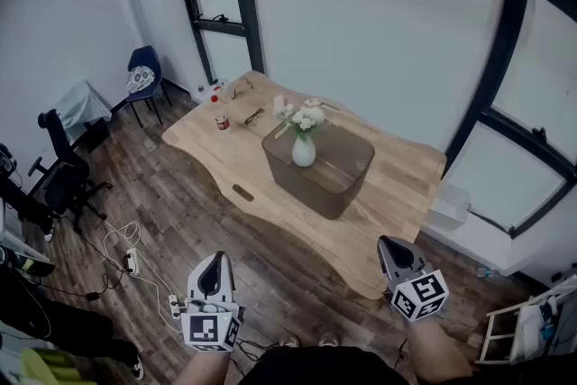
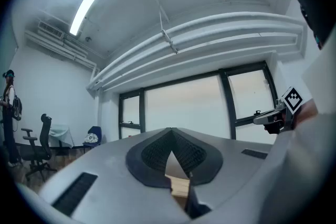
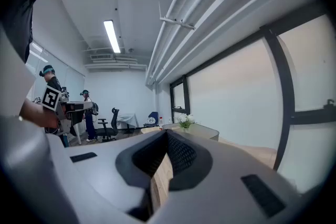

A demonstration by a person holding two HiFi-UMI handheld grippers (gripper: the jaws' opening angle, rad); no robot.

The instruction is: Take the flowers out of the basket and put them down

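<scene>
While the flowers sit in the basket on the surface, the left claw and right claw hang closed, empty, well short of them.

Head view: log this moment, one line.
flowers: inside basket | left tongs: shut, empty | right tongs: shut, empty | task: not started

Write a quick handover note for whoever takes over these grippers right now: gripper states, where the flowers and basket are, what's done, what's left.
Grippers: left gripper shut, empty; right gripper shut, empty. Both are held low, short of the wooden table.
Things: flowers in a white vase, standing inside the brown basket on the table.
Done: nothing yet.
Left: reach in, lift the flowers out, put them down on the table.
</scene>
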